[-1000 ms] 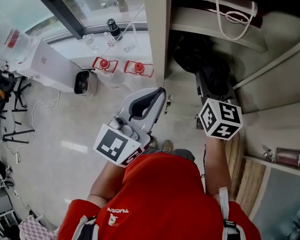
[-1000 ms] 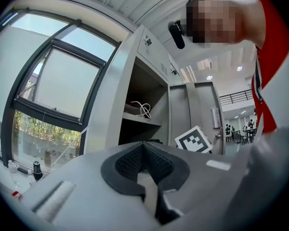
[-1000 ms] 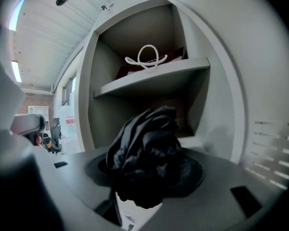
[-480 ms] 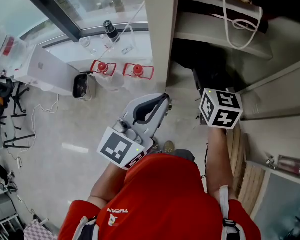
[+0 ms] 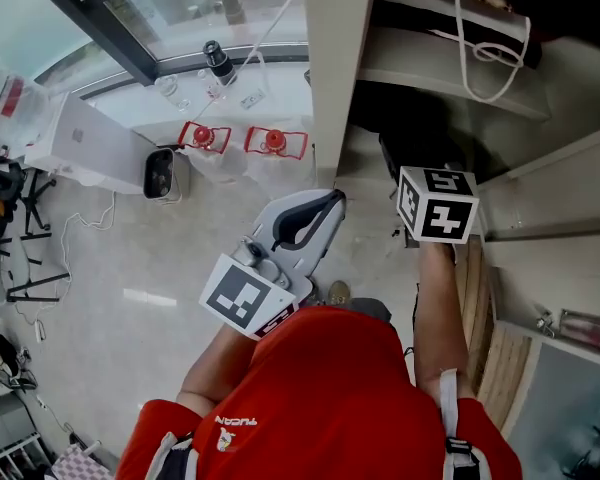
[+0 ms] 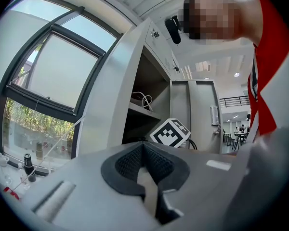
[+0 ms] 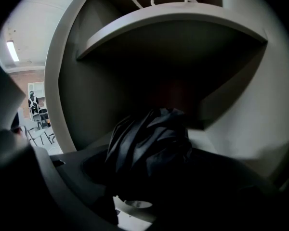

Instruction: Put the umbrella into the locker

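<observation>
The person wore a red short-sleeved shirt (image 5: 325, 398) with a small white print (image 5: 235, 423) near the left shoulder. A pale grey strap (image 5: 448, 408) with a dark buckle (image 5: 461, 455) ran over the right shoulder. A tan shoe (image 5: 335, 291) showed beyond the shirt's far edge. The left gripper (image 5: 330, 201) had a smooth, pale grey moulded shell. Its black ribbed pads (image 6: 127, 161) lined a rounded dark recess. At its near end sat a cube (image 5: 242, 298) of black-and-white square markers with red trim.

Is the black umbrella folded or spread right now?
Folded: the black fabric umbrella sits bunched in tight pleats beneath the grey locker shelf.
</observation>
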Available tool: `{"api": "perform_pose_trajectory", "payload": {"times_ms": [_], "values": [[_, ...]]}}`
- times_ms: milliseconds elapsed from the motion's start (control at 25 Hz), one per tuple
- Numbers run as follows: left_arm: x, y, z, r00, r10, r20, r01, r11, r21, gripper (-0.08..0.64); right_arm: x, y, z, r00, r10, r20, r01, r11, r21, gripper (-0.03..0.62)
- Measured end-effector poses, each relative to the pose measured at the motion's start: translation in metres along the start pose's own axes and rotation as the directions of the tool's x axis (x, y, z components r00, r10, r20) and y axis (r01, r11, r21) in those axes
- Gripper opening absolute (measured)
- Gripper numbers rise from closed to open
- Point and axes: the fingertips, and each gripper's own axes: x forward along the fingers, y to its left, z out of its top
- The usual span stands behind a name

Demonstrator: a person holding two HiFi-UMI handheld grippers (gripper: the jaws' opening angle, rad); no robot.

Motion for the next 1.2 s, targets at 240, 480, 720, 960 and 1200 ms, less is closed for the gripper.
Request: {"api": "perform_pose_trajectory", "payload": {"times_ms": [240,480,720,960,1200], "values": [[0.001,-0.002,-0.003,1.000,-0.012,-0.002,0.012,1.000,-0.005,0.005,-0.002,0.003,-0.011,0.997,-0.015,-0.082,0.008,0.997,-0.080,0.329],[0.000,-0.004,-0.004,1.000,-0.016,-0.002,0.016,1.000,-0.005,0.005,-0.029,0.000,-0.009,0.999,-0.014,-0.046,0.010,0.997,-0.082,0.362],[0.000,-0.010,-0.003,1.000,-0.031,-0.005,0.031,1.000,-0.001,0.005,-0.067,0.004,-0.014,0.999,-0.038,0.016,0.039,0.997,-0.074,0.359],[-0.003,-0.014,-0.003,0.999,-0.030,-0.010,0.031,0.999,0.009,0.005,-0.094,-0.001,-0.026,0.986,-0.116,0.119,0.122,0.992,-0.041,0.039],[-0.008,-0.016,-0.007,1.000,-0.014,-0.015,0.014,1.000,0.024,0.005,-0.123,0.010,-0.033,0.962,-0.072,0.262,0.075,0.997,-0.002,0.008]]}}
